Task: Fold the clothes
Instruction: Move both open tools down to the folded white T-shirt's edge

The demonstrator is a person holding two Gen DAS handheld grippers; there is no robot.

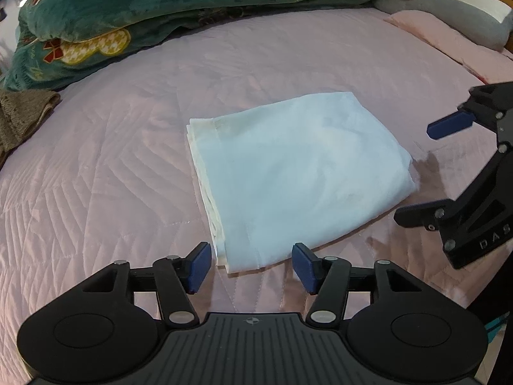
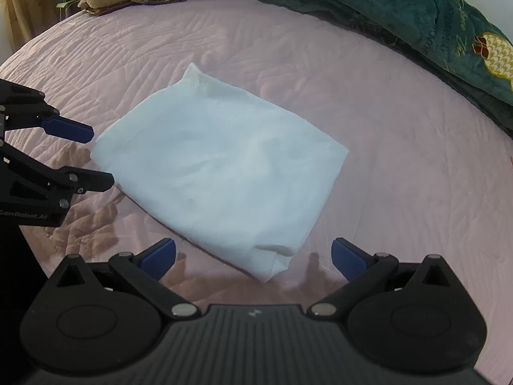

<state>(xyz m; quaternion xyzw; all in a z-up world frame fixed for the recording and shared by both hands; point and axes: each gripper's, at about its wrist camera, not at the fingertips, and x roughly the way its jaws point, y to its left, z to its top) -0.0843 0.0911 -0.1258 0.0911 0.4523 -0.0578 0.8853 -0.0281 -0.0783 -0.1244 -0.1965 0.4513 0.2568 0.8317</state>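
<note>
A white garment [image 1: 295,173], folded into a compact rectangle, lies flat on the pink quilted bedspread [image 1: 96,166]; it also shows in the right wrist view [image 2: 221,166]. My left gripper [image 1: 251,268] is open and empty, its blue pads just short of the garment's near corner. My right gripper [image 2: 253,258] is open and empty, just short of the garment's other corner. Each gripper shows in the other's view, the right one [image 1: 426,173] beside the garment's right edge, the left one [image 2: 99,157] at its left edge.
A dark green blanket [image 1: 144,9] with yellow bear prints is heaped along the far side of the bed. A brown cloth [image 1: 22,115] lies at the left edge. A grey pillow [image 1: 449,12] and a pink one [image 1: 449,41] lie at the far right.
</note>
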